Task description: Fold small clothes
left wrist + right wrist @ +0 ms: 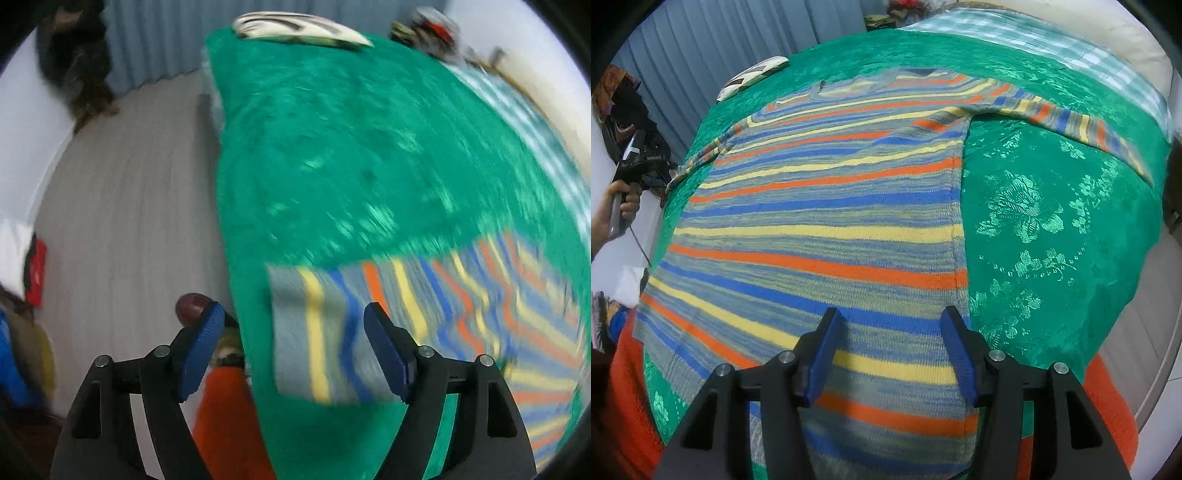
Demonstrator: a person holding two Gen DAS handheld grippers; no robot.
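A striped knit sweater point(827, 206), banded in blue, yellow, orange and grey, is lying flat on the green floral bedspread point(1034, 221), filling the middle of the right wrist view. Its long axis is running from the hem at lower frame to the collar at upper centre, one sleeve stretching toward the upper right. The right gripper point(890, 354) is hovering over the hem with tongs spread. The left gripper point(295, 347) is hanging spread too, over the blurred sleeve end.
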